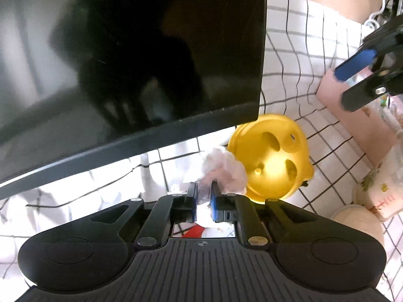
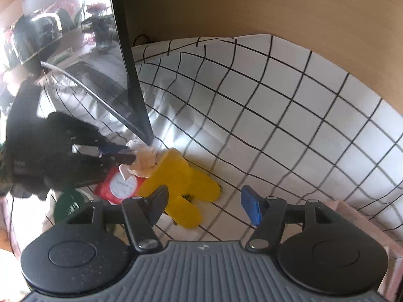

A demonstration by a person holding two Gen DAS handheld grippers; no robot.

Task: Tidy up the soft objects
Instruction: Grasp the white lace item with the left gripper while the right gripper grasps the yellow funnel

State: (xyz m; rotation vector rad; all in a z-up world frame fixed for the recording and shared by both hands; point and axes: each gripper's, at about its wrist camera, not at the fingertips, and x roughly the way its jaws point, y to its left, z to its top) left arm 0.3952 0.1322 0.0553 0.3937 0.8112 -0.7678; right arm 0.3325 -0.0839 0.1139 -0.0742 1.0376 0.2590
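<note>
My left gripper is shut on a crumpled white and pale pink soft wad, held in front of a yellow plastic toy just below the monitor's corner. In the right wrist view the same wad sits in the left gripper beside the yellow toy. My right gripper is open and empty above the checked cloth. It shows in the left wrist view at the upper right, open, over a pink box.
A large black monitor stands on the white checked cloth. A red packet with a white round label and a green round thing lie under the left gripper. A floral pouch and a cream round object lie at right.
</note>
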